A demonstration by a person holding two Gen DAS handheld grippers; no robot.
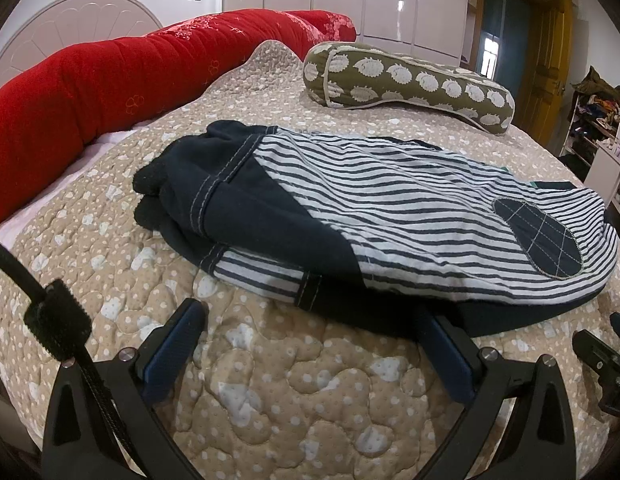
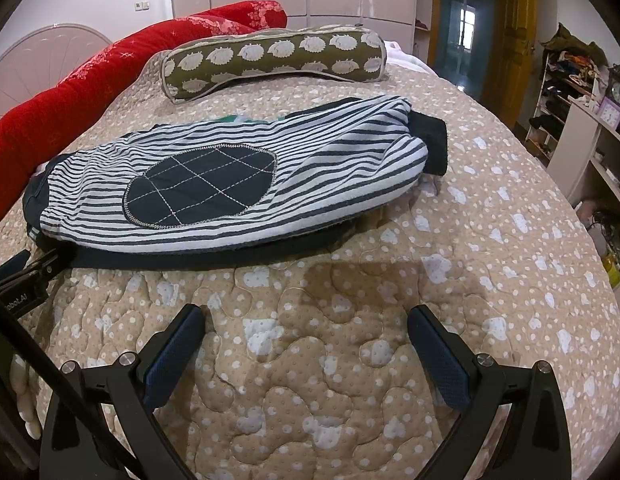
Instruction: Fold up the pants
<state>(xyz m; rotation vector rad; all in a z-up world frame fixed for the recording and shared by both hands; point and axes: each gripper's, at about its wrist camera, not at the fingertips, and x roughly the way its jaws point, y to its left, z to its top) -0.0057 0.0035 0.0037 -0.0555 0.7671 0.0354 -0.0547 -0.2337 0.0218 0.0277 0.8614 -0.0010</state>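
Observation:
The striped navy-and-white pants [image 1: 390, 216] lie folded lengthwise on the beige quilted bedspread [image 1: 270, 392], waistband to the left, a quilted navy knee patch [image 1: 538, 240] to the right. My left gripper [image 1: 310, 316] is open just in front of the pants' near edge, its right finger [image 1: 450, 356] at the dark hem. In the right wrist view the same pants [image 2: 238, 184] stretch across the bed with the knee patch [image 2: 202, 188] in the middle and dark cuffs [image 2: 432, 144] at the right. My right gripper [image 2: 306, 316] is open over bare bedspread [image 2: 310, 380], short of the pants.
A long red bolster [image 1: 110, 76] runs along the bed's far left by the headboard [image 1: 70, 28]. An olive pillow with white hedgehog print [image 1: 406, 80] lies beyond the pants. Cluttered shelves [image 2: 582, 120] stand to the right of the bed. The left gripper's body [image 2: 18, 280] shows at the left edge.

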